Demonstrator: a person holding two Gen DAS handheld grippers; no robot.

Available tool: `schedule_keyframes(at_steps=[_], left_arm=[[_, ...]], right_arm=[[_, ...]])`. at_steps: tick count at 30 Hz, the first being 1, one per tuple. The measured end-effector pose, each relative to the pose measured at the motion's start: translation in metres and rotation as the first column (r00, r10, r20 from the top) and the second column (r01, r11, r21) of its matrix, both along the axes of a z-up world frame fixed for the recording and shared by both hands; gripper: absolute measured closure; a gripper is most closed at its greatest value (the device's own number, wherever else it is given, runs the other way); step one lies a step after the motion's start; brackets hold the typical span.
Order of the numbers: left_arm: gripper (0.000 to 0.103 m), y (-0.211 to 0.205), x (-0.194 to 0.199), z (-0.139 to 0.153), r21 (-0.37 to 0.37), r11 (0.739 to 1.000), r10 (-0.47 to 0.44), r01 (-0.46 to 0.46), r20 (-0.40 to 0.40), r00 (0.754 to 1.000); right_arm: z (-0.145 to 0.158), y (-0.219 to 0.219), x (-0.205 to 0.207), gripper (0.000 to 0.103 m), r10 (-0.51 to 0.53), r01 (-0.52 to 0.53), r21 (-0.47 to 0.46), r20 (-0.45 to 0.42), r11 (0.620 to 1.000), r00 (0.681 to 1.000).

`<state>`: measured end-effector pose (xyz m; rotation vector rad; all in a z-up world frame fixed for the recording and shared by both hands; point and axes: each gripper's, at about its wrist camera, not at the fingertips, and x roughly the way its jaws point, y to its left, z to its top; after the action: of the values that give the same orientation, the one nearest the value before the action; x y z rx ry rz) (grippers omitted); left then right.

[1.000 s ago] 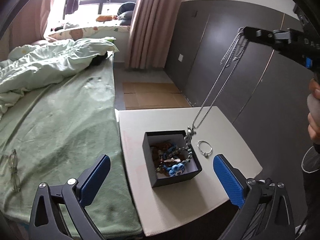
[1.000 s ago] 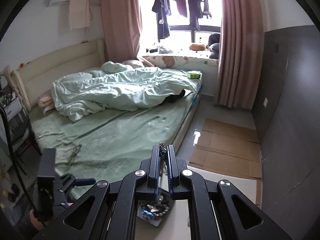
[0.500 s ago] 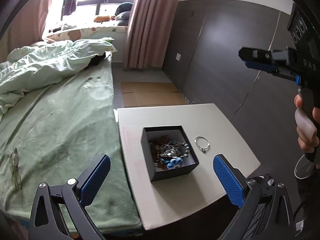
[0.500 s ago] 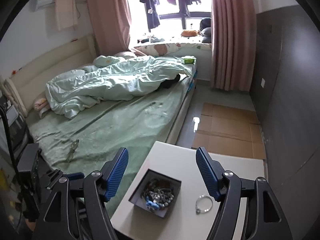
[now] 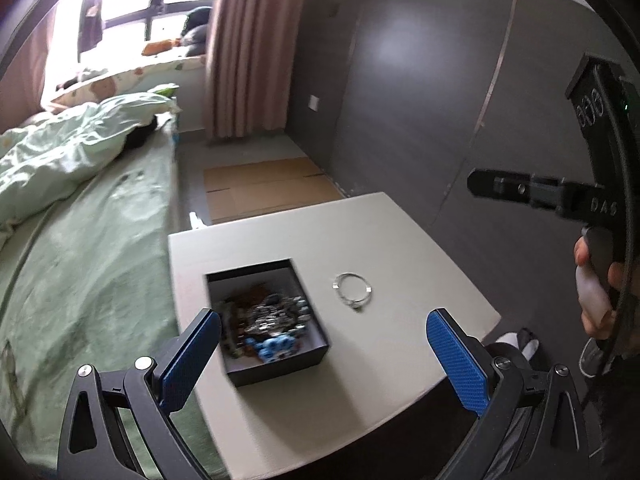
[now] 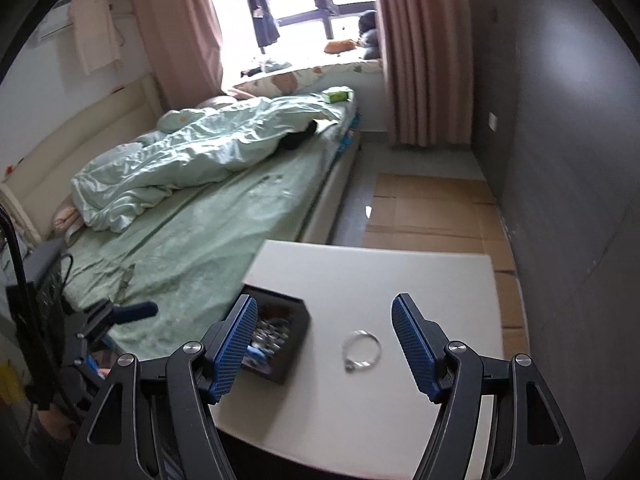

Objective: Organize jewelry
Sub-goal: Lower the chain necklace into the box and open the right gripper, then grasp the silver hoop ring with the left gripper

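Necklace's gone into the box w/ the rest, both tongs, left & right, now spread & empty; bracelet lies on bench beside box, so pinch its rim squarely.

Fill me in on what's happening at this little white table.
A person holding two handheld grippers is sorting jewelry. Most of it is piled in the black box on the white table. One silver bangle lies on the tabletop beside the box, apart from it. The right gripper hangs open above the bangle, which shows between its blue pads. The left gripper is also open and empty, near the box.
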<state>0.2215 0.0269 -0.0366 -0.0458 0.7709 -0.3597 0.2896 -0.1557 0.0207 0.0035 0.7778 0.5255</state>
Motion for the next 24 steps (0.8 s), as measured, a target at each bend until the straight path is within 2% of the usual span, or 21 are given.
schedule_keyframes(at_steps=[5, 7, 12, 15, 18, 20, 22, 24], left_arm=[[0.000, -0.027, 0.012, -0.004, 0.024, 0.999, -0.040, 0.041, -0.014, 0.999], [0.000, -0.038, 0.020, -0.007, 0.034, 0.998, -0.055, 0.056, -0.029, 0.998], [0.000, -0.058, 0.036, -0.015, 0.049, 0.995, -0.089, 0.092, -0.062, 0.994], [0.001, -0.068, 0.048, -0.022, 0.055, 0.992, -0.105, 0.110, -0.091, 0.990], [0.002, -0.080, 0.060, -0.031, 0.068, 0.989, -0.121, 0.130, -0.123, 0.985], [0.005, -0.088, 0.071, -0.037, 0.078, 0.987, -0.129, 0.143, -0.156, 0.979], [0.013, -0.094, 0.080, -0.042, 0.079, 0.986, -0.130, 0.148, -0.192, 0.973], [0.015, -0.099, 0.087, -0.047, 0.078, 0.986, -0.130, 0.150, -0.215, 0.968]], right_arm=[[-0.018, -0.033, -0.003, 0.032, -0.059, 0.059, -0.011, -0.026, 0.998, 0.998], [-0.026, -0.045, -0.005, 0.019, -0.083, 0.083, -0.005, -0.032, 0.997, 0.996], [-0.041, -0.071, -0.007, 0.016, -0.123, 0.124, 0.008, -0.049, 0.992, 0.991], [-0.050, -0.085, -0.006, 0.006, -0.146, 0.147, 0.022, -0.062, 0.989, 0.987], [-0.061, -0.098, -0.006, 0.006, -0.175, 0.178, 0.036, -0.078, 0.983, 0.981], [-0.070, -0.104, -0.006, 0.005, -0.196, 0.200, 0.039, -0.092, 0.979, 0.976], [-0.080, -0.113, -0.005, 0.005, -0.222, 0.228, 0.051, -0.112, 0.972, 0.969], [-0.090, -0.122, -0.004, 0.005, -0.230, 0.242, 0.077, -0.138, 0.967, 0.963]])
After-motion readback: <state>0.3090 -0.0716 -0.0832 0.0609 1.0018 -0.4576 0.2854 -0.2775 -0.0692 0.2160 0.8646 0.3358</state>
